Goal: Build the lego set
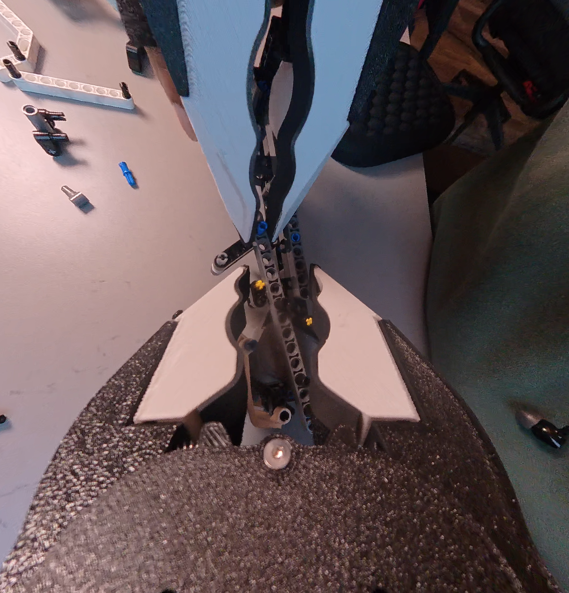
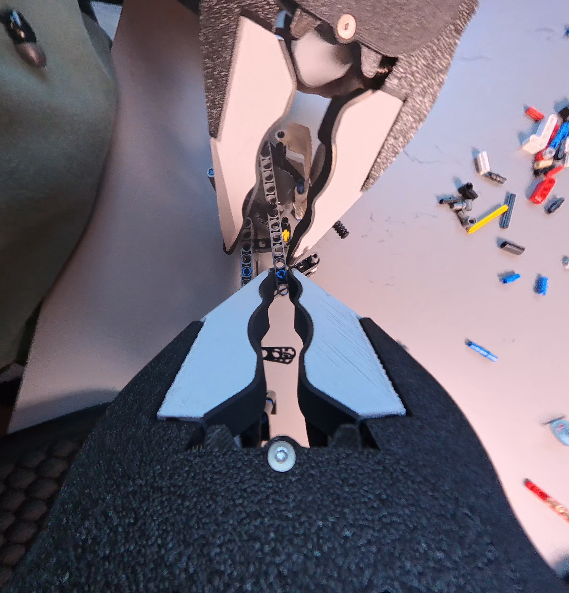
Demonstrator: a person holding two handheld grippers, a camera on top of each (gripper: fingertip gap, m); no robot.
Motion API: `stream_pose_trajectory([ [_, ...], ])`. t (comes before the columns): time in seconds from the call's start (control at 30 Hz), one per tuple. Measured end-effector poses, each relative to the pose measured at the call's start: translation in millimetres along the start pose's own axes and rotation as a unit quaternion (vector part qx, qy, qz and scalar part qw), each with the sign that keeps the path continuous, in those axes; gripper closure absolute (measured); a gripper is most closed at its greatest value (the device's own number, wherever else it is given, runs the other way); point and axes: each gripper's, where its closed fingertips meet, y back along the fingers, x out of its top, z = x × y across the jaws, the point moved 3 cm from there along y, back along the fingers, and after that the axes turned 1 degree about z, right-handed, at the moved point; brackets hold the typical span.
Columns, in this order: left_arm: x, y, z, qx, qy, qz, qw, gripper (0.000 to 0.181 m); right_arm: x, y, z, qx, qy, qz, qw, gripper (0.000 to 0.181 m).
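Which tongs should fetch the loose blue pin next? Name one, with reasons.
Right, probably. The right tongs only pinch the end of the grey beam assembly, while the left tongs cradle its bulk. Blue pins lie on the table beside them.

R gripper (image 2: 280, 278) pinched end of grey holed beam (image 2: 278, 247); L gripper (image 2: 264, 248) held assembly's far end. Loose pieces (image 2: 508, 205) lay on table (image 2: 405, 305).

Pale grey fingers (image 1: 193, 362), speckled black gripper bodies, silver screws.
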Motion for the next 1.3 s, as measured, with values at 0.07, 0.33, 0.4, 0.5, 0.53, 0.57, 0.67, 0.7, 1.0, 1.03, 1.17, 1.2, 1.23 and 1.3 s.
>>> stream_pose_trajectory([
  [0.07, -1.6, 0.5, -0.6, 0.005, 0.009, 0.003, 1.0, 0.144, -0.7, -0.3, 0.9, 0.004, -0.044, -0.004, 0.999, 0.174],
  [0.33, -17.0, 13.5, -0.5, 0.007, 0.021, -0.018, 1.0, 0.115, -2.7, 3.3, -3.4, -0.007, -0.053, -0.026, 0.998, 0.174],
  [0.4, -17.3, 21.1, 0.0, 0.004, 0.028, -0.007, 1.0, 0.117, -5.1, 4.6, -2.2, -0.011, -0.05, -0.031, 0.998, 0.173],
  [0.5, -18.7, 25.1, -0.2, 0.005, 0.042, 0.006, 0.999, 0.119, -4.2, 4.7, -2.3, -0.02, -0.03, -0.05, 0.998, 0.173],
  [0.53, -18.7, 25.1, -0.7, 0.01, 0.043, 0.008, 0.999, 0.12, -2.7, 4.9, -1.6, -0.028, -0.013, -0.059, 0.998, 0.172],
  [0.57, -19.1, 24.7, -1.3, 0.018, 0.042, 0.009, 0.999, 0.121, 0.2, 5.5, -0.9, -0.036, 0.003, -0.066, 0.997, 0.169],
  [0.67, -19.3, 22.0, 1.5, 0.02, 0.034, 0.011, 0.999, 0.122, 19.3, 3.2, -1.3, -0.043, 0.032, -0.068, 0.996, 0.166],
  [0.7, -19.3, 21.7, 1.5, 0.023, 0.031, 0.012, 0.999, 0.122, 21.6, -0.2, -2.6, -0.041, 0.044, -0.081, 0.995, 0.166],
  [1.0, -22.3, 27.9, 5.2, -0.016, 0.062, 0.038, 0.997, 0.12, 22.9, -7.6, -11.6, -0.019, 0.052, -0.049, 0.997, 0.174],
  [1.03, -22.4, 30.0, 7.9, -0.036, 0.066, 0.044, 0.996, 0.117, 23.0, -6.8, -12.0, -0.017, 0.05, -0.038, 0.998, 0.174],
  [1.17, -22.9, 41.4, 13.4, -0.097, 0.097, 0.075, 0.988, 0.106, 14.0, -4.4, -9.8, -0.019, 0.028, -0.032, 0.999, 0.175],
  [1.2, -24.3, 41.8, 15.3, -0.106, 0.098, 0.077, 0.986, 0.106, 13.8, -3.7, -10.9, -0.014, 0.022, -0.026, 0.999, 0.175],
  [1.23, -26.2, 40.9, 17.1, -0.107, 0.092, 0.076, 0.987, 0.107, 13.2, -2.8, -11.7, -0.012, 0.027, -0.024, 0.999, 0.174],
  [1.3, -28.4, 39.2, 19.6, -0.093, 0.066, 0.072, 0.991, 0.106, 12.0, -2.4, -12.4, -0.016, 0.044, -0.02, 0.999, 0.174],
])
